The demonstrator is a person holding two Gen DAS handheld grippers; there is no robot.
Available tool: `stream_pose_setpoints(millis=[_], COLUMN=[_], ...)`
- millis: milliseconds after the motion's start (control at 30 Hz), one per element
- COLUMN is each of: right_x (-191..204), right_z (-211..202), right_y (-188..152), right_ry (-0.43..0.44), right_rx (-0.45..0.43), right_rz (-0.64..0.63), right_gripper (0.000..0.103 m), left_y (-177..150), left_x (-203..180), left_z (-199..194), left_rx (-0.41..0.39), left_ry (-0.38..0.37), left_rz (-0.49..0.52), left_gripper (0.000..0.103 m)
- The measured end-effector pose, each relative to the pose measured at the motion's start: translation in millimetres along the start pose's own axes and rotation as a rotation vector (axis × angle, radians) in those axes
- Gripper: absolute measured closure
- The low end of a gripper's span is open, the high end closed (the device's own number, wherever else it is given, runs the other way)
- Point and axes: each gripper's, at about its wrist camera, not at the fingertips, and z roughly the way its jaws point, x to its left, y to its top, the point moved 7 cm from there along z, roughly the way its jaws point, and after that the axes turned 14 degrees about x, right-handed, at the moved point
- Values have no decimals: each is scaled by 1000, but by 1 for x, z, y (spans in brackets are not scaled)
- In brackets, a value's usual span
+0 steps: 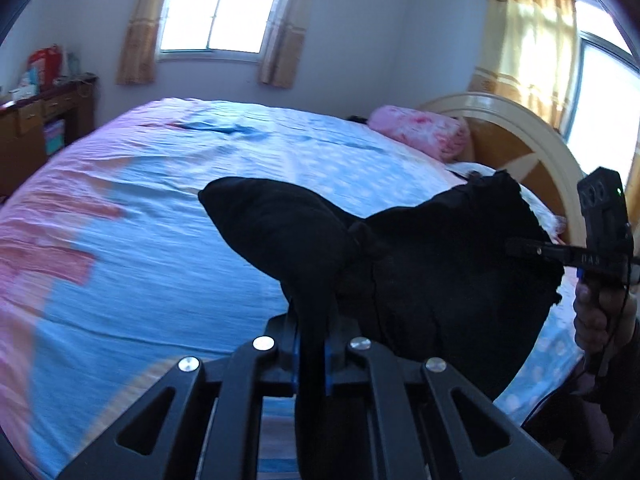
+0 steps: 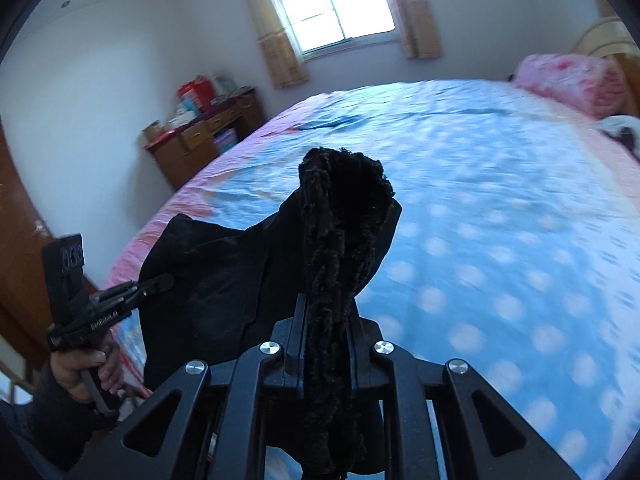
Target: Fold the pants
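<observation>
The black pants [image 1: 420, 264] hang in the air above the bed, stretched between both grippers. My left gripper [image 1: 312, 328] is shut on one corner of the fabric, which bunches up between its fingers. My right gripper [image 2: 326, 320] is shut on the other part, where the fuzzy black lining [image 2: 340, 216] stands up between its fingers. In the left wrist view the right gripper [image 1: 524, 248] shows at the far right, clamped on the cloth's edge. In the right wrist view the left gripper [image 2: 160, 282] shows at the left, clamped on the pants [image 2: 216, 280].
The bed [image 1: 160, 240] has a blue and pink dotted sheet. A pink rolled blanket [image 1: 424, 132] lies by the curved wooden headboard [image 1: 520, 140]. A wooden desk [image 2: 200, 140] with clutter stands against the far wall under the window [image 2: 332, 4].
</observation>
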Motion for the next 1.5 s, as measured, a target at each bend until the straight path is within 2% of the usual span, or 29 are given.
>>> stream_pose_setpoints(millis=[233, 467, 733, 900, 1133, 1267, 1433, 1500], right_x=[52, 96, 125, 128, 99, 90, 83, 78], right_z=[72, 135, 196, 222, 246, 263, 277, 280], right_y=[58, 98, 128, 134, 119, 117, 116, 114], right_ry=[48, 84, 112, 117, 106, 87, 72, 78], right_rx=[86, 152, 205, 251, 318, 346, 371, 374], right_rz=[-110, -189, -237, -229, -151, -122, -91, -71], right_gripper=[89, 89, 89, 89, 88, 87, 83, 80], left_y=[7, 5, 3, -8, -19, -21, -23, -24], left_x=[72, 134, 176, 190, 193, 190, 192, 192], left_z=[-21, -28, -27, -11, 18, 30, 34, 36], left_rx=[-36, -43, -38, 11, 61, 77, 72, 71], left_ry=[109, 190, 247, 267, 314, 392, 415, 438], left_rz=[-80, -163, -225, -240, -221, -178, -173, -164], left_gripper=[95, 95, 95, 94, 87, 79, 74, 68])
